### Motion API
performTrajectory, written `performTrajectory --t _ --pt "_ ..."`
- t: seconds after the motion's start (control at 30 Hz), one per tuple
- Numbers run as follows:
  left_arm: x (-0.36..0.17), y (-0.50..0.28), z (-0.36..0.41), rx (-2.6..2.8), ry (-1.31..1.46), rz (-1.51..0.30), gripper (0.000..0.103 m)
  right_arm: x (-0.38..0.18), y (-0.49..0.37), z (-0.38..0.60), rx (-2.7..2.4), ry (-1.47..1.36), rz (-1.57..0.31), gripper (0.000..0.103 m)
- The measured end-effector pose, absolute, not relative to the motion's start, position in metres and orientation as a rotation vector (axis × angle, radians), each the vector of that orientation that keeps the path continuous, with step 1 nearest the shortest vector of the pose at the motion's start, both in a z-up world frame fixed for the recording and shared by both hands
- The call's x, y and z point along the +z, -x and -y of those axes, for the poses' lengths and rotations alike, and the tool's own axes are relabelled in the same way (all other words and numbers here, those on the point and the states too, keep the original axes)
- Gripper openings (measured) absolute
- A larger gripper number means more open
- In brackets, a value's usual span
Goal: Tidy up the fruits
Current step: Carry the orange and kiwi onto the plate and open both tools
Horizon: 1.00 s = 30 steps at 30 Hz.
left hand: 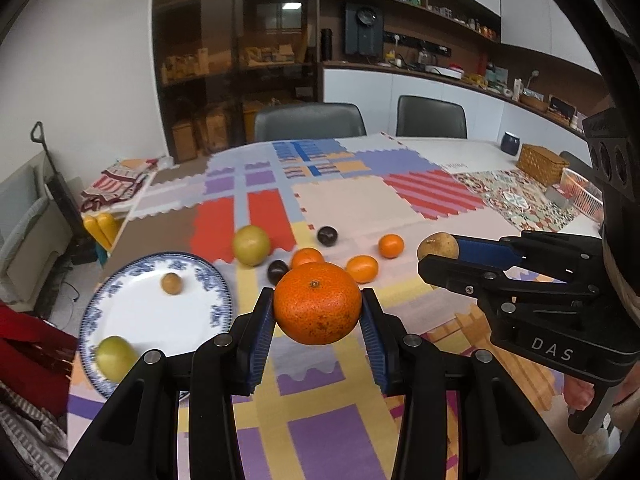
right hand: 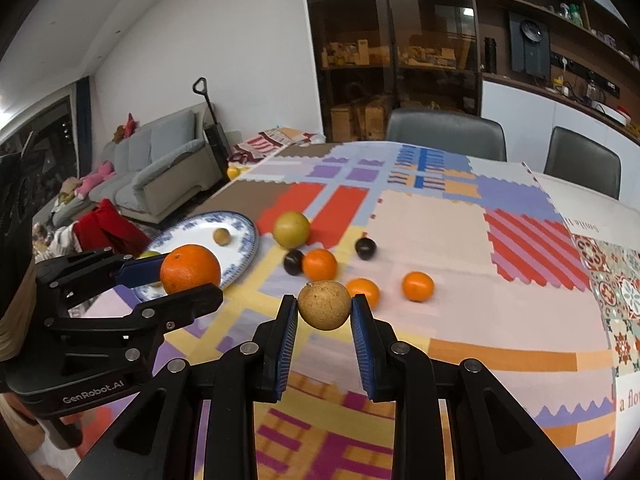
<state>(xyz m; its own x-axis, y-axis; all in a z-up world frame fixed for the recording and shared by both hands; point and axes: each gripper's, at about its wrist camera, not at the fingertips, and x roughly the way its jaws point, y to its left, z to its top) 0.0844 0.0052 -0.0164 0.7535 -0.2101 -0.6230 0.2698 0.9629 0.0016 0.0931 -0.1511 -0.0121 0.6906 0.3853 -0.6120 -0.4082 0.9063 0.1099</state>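
a home: sofa (right hand: 160, 160), dining table (right hand: 460, 216), kitchen shelves (left hand: 420, 4).

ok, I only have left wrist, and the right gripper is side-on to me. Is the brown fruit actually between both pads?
Observer: Yes. Right wrist shows the brown fruit squarely between both blue pads of the right gripper, one pad on each side.
Operator: And my big orange, seen from that side?
Observer: The big orange sits near the tips of the left gripper. In that view it overlaps the plate at its near rim. I cannot tell its height above the plate.
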Motion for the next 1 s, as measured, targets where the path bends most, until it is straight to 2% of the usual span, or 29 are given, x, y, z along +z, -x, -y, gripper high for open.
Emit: performTrajectory --t 0.6,1.0 --pt "0.007 -0.061 -0.071 -0.114 -0.061 -0.609 0.041 0.011 -0.086 0.088 0.558 0.06 -0.633 0.029" --pt "0.006 -0.076 -0.116 -0.034 -0.065 -0.622 0.041 0.009 -0.105 0.035 0.625 0.089 -0.649 0.029"
